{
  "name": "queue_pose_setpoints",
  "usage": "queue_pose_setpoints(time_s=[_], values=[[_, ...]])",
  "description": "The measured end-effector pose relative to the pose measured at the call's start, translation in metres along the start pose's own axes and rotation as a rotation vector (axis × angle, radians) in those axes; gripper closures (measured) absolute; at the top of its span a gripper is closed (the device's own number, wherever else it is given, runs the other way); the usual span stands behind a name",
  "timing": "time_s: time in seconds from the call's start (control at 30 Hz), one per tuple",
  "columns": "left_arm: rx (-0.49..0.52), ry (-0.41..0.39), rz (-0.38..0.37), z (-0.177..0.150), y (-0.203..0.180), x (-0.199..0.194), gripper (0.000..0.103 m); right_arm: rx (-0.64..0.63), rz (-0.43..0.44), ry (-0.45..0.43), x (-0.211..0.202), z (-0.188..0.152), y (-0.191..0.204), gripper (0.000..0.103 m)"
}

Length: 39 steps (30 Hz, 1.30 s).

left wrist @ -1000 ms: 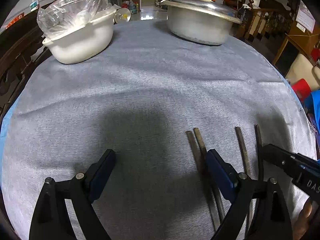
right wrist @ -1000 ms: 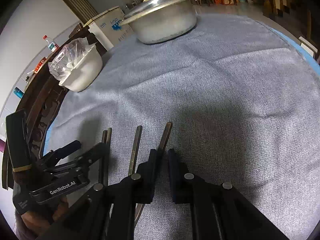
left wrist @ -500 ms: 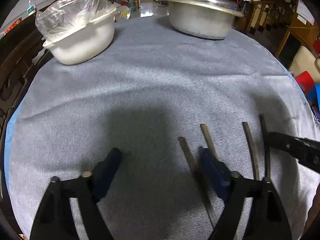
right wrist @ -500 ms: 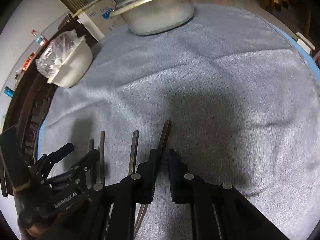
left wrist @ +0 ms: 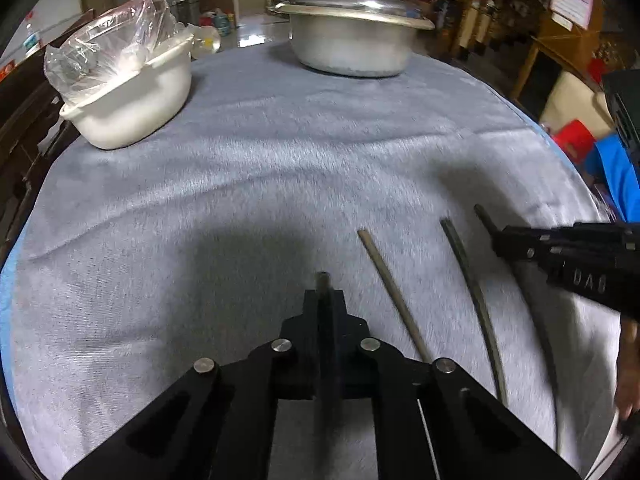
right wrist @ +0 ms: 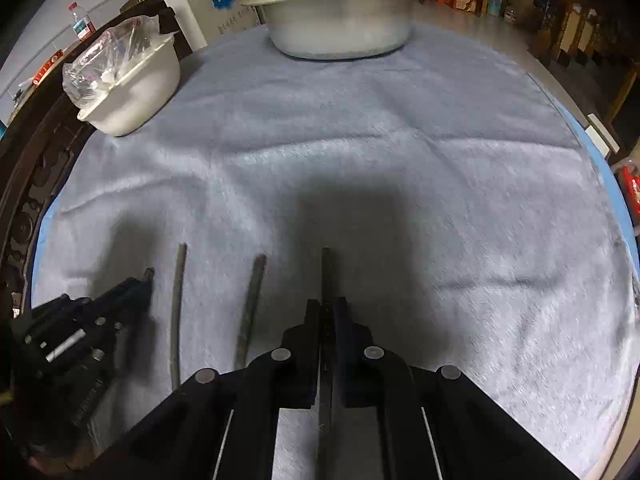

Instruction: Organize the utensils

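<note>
Four dark chopsticks lie side by side on the grey tablecloth. My left gripper points steeply down. Its jaws are closing tight on the leftmost chopstick, whose tip pokes out past the pads. Two free chopsticks lie to its right. My right gripper is likewise closing on the rightmost chopstick, which runs straight between its fingers. In the right wrist view the free chopsticks lie left of it, with the left gripper beyond them.
A white bowl holding a clear plastic bag stands at the back left. A lidded metal pot stands at the back middle. Dark carved wooden furniture borders the table's left side. The cloth's edge curves round at the right.
The left gripper's jaws have gone from wide open to shut around the leftmost chopstick, which now lies apart from its neighbour. The right gripper has kept its grip and rolled slightly.
</note>
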<state>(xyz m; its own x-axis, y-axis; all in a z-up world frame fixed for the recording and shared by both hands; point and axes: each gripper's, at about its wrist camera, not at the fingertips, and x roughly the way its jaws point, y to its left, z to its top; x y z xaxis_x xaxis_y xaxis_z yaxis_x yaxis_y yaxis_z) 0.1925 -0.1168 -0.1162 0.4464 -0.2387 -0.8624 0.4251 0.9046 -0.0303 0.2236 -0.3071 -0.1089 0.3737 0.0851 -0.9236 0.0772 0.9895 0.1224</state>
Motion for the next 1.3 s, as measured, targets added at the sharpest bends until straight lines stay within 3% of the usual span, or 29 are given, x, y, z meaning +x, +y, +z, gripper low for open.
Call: queue_pose_setpoints(time_s=[0.07,0.27,0.4,0.5,0.57,0.63,0.67,0.73,0.83,1.03,1.3], values=[[0.029,0.012,-0.019,-0.004,0.004,-0.002,0.097,-0.007,-0.001,0.003,-0.004,-0.006,-0.003,0.094],[-0.016,0.044,-0.074,-0.006,0.013,-0.007,0.097,-0.013,-0.020,0.030,-0.004,-0.006,-0.006,0.094],[-0.011,0.073,-0.091,-0.001,0.006,-0.005,0.076,-0.029,-0.050,0.073,-0.002,0.001,0.001,0.094],[0.015,0.064,-0.066,-0.001,-0.002,-0.004,0.075,-0.049,-0.054,0.069,-0.001,0.003,0.004,0.094],[0.017,0.057,-0.061,0.000,-0.003,-0.004,0.075,-0.057,-0.049,0.055,-0.001,0.002,0.004,0.094],[0.021,0.051,-0.029,0.000,0.001,-0.005,0.094,-0.049,-0.034,0.035,-0.001,0.001,0.005,0.096],[0.019,0.049,-0.023,-0.001,0.005,-0.004,0.097,-0.039,-0.024,0.022,-0.002,-0.002,0.002,0.096],[-0.024,0.047,-0.048,-0.004,0.013,-0.006,0.098,-0.004,-0.004,0.009,-0.007,-0.009,-0.005,0.096],[-0.059,0.027,-0.002,-0.015,0.022,-0.014,0.098,0.056,0.043,-0.034,-0.019,-0.023,-0.020,0.096],[-0.149,-0.105,0.014,-0.036,0.036,-0.062,0.098,0.164,0.104,-0.176,-0.069,-0.058,-0.049,0.096],[-0.244,-0.336,0.068,-0.072,0.045,-0.157,0.098,0.186,0.113,-0.413,-0.156,-0.112,-0.054,0.096]])
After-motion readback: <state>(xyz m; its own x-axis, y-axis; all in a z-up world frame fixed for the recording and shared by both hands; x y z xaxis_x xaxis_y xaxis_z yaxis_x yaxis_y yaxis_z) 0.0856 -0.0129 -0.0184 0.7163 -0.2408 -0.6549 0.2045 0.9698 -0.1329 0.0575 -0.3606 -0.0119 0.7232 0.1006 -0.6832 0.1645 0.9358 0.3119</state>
